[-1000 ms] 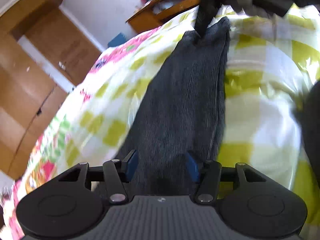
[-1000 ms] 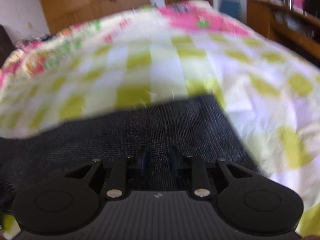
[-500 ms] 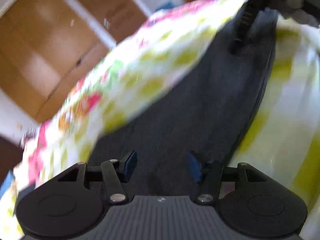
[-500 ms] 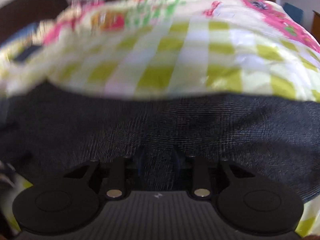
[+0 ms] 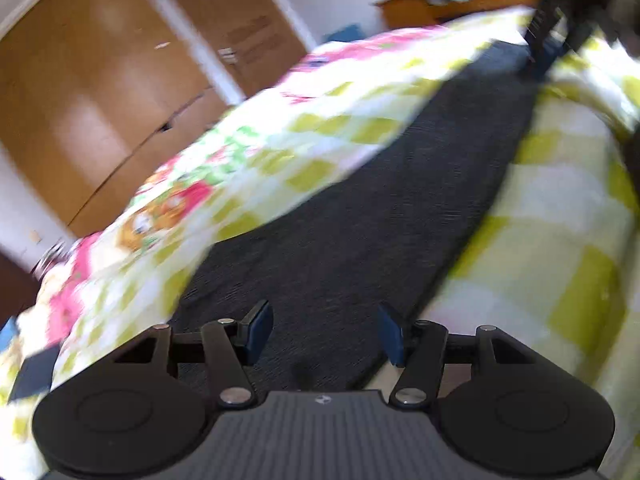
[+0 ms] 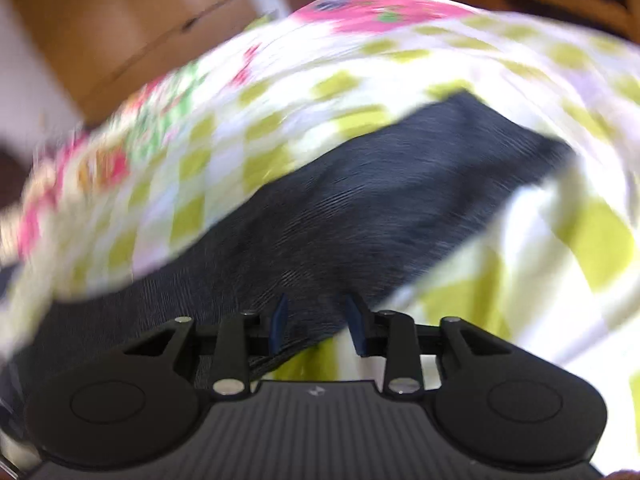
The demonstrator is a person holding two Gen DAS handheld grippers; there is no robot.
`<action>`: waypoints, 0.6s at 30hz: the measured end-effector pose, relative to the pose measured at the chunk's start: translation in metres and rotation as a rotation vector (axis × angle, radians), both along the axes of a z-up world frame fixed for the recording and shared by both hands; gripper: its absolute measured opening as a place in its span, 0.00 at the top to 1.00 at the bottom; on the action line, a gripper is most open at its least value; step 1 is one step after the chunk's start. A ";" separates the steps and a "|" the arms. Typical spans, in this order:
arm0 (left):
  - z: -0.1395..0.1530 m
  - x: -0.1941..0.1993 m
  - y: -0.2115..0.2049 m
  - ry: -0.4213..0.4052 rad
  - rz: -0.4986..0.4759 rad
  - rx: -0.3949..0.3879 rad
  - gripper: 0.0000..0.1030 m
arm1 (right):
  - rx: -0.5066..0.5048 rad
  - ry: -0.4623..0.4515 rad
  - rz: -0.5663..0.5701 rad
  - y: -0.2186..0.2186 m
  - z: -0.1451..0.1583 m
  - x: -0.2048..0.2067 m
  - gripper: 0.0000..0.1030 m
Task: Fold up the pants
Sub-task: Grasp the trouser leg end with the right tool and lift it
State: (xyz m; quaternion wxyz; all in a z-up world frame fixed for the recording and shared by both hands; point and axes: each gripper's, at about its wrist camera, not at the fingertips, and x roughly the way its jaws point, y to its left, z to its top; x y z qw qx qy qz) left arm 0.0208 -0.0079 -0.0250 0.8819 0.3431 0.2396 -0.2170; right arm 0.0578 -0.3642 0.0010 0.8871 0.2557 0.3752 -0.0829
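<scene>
Dark pants laid out long and flat on the checked bedspread, running straight ahead of the left gripper toward the far end, where the right gripper shows as a dark blur. Left pads spread wide with cloth under them, pinching nothing. Right gripper hovering at the near edge of the pants, jaws opening, fabric edge lying between them but apparently not pressed — pretty blurry there, so hard to swear to it. Best bet for the fold: grab both corners of one end square, lift just clear, carry over to the other end, line up hems before letting go. Cloth edge just right of the left gripper is straight, good guide line. Plenty of bare bedspread on both sides for swinging; wardrobe and wooden desk well off beyond the bed.
</scene>
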 end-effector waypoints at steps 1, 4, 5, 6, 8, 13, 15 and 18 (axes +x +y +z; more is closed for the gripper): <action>-0.004 -0.002 -0.008 -0.021 -0.015 0.035 0.33 | -0.003 0.000 -0.038 -0.008 0.000 -0.006 0.65; 0.001 -0.005 -0.022 -0.041 -0.064 0.059 0.32 | 0.045 -0.029 -0.113 -0.036 -0.002 -0.019 0.63; 0.005 -0.005 -0.027 -0.037 -0.078 0.046 0.32 | 0.076 -0.046 -0.148 -0.046 -0.006 -0.021 0.62; 0.007 -0.005 -0.032 -0.033 -0.091 0.038 0.32 | 0.107 -0.069 -0.176 -0.056 -0.009 -0.022 0.62; 0.008 -0.002 -0.046 -0.028 -0.116 0.052 0.32 | 0.175 -0.120 -0.223 -0.074 -0.019 -0.018 0.62; 0.003 -0.004 -0.077 -0.024 -0.177 0.092 0.32 | 0.347 -0.226 -0.290 -0.106 -0.050 -0.002 0.62; 0.005 -0.004 -0.083 -0.017 -0.196 0.093 0.32 | 0.385 -0.268 -0.304 -0.117 -0.056 0.005 0.62; 0.006 -0.002 -0.094 -0.017 -0.213 0.088 0.32 | 0.438 -0.293 -0.346 -0.129 -0.063 0.016 0.63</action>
